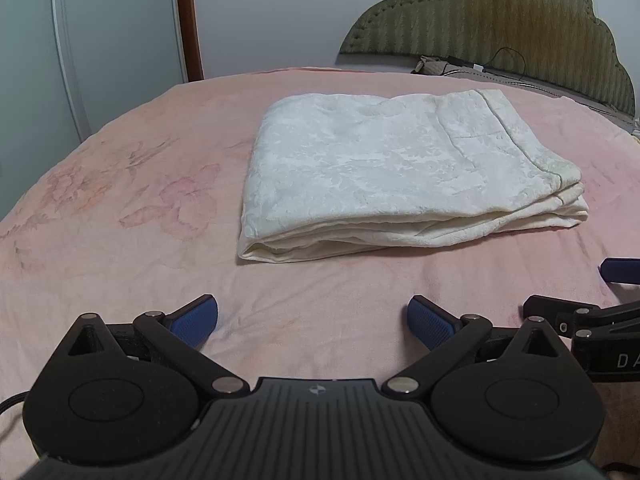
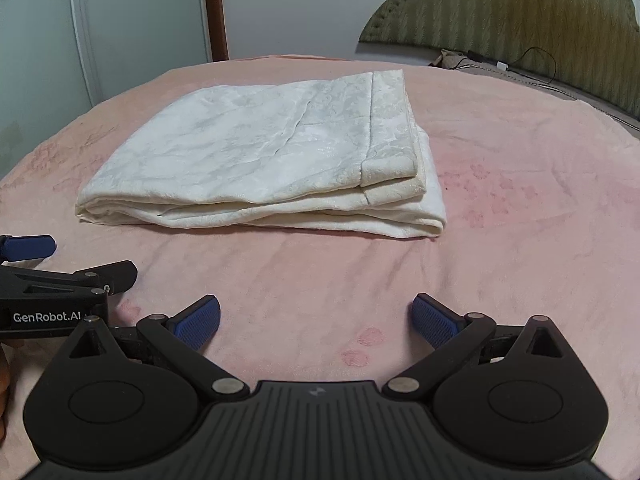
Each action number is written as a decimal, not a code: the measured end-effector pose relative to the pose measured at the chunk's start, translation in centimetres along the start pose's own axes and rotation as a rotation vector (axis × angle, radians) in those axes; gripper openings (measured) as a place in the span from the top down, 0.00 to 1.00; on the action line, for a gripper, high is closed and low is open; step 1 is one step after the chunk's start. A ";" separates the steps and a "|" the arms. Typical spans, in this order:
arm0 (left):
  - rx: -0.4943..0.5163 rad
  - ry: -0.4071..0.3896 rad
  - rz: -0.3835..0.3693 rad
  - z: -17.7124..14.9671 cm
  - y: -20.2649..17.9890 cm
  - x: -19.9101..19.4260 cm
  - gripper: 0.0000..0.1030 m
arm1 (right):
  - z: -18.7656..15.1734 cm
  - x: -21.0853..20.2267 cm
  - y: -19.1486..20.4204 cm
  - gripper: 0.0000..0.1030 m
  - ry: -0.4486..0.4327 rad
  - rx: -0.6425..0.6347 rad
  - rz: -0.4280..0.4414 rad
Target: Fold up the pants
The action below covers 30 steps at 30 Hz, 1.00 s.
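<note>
The cream-white pants point(image 1: 380, 172) lie folded into a thick rectangle on the pink bed cover point(image 1: 120, 260); they also show in the right wrist view point(image 2: 264, 160). My left gripper point(image 1: 313, 322) is open and empty, held low over the cover a little in front of the pants. My right gripper point(image 2: 316, 320) is open and empty too, beside the left one. The right gripper's fingers point(image 1: 620, 270) show at the right edge of the left wrist view. The left gripper's fingers point(image 2: 30, 246) show at the left edge of the right wrist view.
A green padded headboard point(image 1: 520, 20) stands at the back right with a black cable point(image 1: 508, 54) and small items at its foot. A pale wardrobe door point(image 1: 100, 40) and a brown wooden post point(image 1: 188, 20) stand at the back left. The bed edge curves off to the left.
</note>
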<state>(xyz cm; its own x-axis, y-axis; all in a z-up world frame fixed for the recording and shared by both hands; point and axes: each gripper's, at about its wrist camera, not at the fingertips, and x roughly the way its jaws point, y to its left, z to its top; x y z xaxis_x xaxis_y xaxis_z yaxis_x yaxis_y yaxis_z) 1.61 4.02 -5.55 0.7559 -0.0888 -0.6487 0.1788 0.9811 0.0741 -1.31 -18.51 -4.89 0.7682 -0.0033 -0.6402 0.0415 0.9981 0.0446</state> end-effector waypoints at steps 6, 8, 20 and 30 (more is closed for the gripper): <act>-0.006 -0.020 0.001 -0.3 0.1 0.0 0.00 | -0.4 0.1 0.2 0.00 -0.023 -0.014 -0.008; -0.010 -0.019 -0.003 -0.3 0.2 0.1 0.00 | -0.5 0.1 0.2 0.00 -0.028 -0.016 -0.009; -0.024 -0.017 -0.004 -0.3 0.3 0.0 0.00 | -0.5 0.1 0.3 0.00 -0.031 -0.011 -0.006; -0.066 -0.008 0.035 -0.3 0.1 0.1 0.00 | -0.4 0.3 0.6 0.00 -0.029 -0.011 -0.019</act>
<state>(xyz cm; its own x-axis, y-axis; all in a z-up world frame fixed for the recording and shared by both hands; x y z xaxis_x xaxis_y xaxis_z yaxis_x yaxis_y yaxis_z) 1.53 4.20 -5.83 0.7661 -0.0552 -0.6404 0.1104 0.9928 0.0464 -1.35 -17.84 -5.38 0.7858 -0.0241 -0.6180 0.0497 0.9985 0.0244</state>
